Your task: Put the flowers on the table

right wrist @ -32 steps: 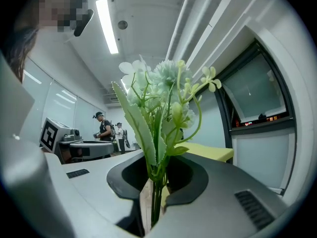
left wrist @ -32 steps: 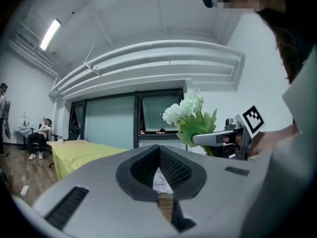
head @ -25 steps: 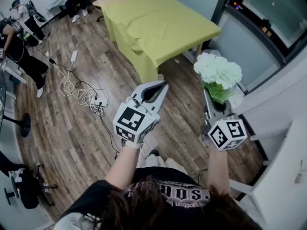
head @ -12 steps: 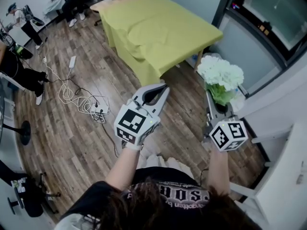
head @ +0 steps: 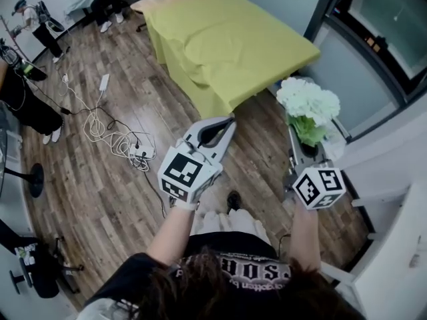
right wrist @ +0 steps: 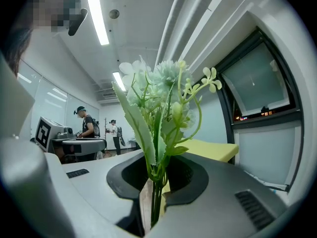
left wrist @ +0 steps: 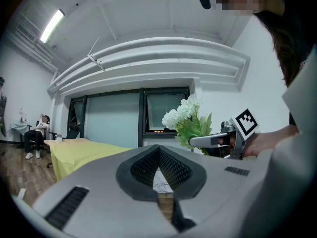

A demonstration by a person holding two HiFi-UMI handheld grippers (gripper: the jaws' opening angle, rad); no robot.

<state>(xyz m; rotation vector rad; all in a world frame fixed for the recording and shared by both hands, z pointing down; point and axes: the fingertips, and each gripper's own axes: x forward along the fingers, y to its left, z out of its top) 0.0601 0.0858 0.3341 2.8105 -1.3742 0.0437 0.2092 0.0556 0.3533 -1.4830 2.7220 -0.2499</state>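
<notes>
A bunch of white flowers (head: 308, 102) with green leaves stands upright in my right gripper (head: 294, 137), which is shut on the stems. In the right gripper view the stems (right wrist: 155, 192) run down between the jaws and the blooms (right wrist: 158, 90) rise above them. My left gripper (head: 229, 121) is level beside it, shut, with nothing in it. The left gripper view shows its jaw tips (left wrist: 158, 148) meeting, with the flowers (left wrist: 185, 119) off to the right. The table (head: 227, 39), draped in a yellow-green cloth, lies ahead of both grippers.
White cables and a power strip (head: 123, 137) lie on the wood floor to the left. People (head: 27, 92) stand at the far left. A dark-framed window and a grey ledge (head: 373, 52) run along the right, and white furniture (head: 400, 245) stands at the lower right.
Both grippers and the flowers have moved forward, and the table has come nearer. The grips are unchanged. A dark shoe now shows below the left gripper.
</notes>
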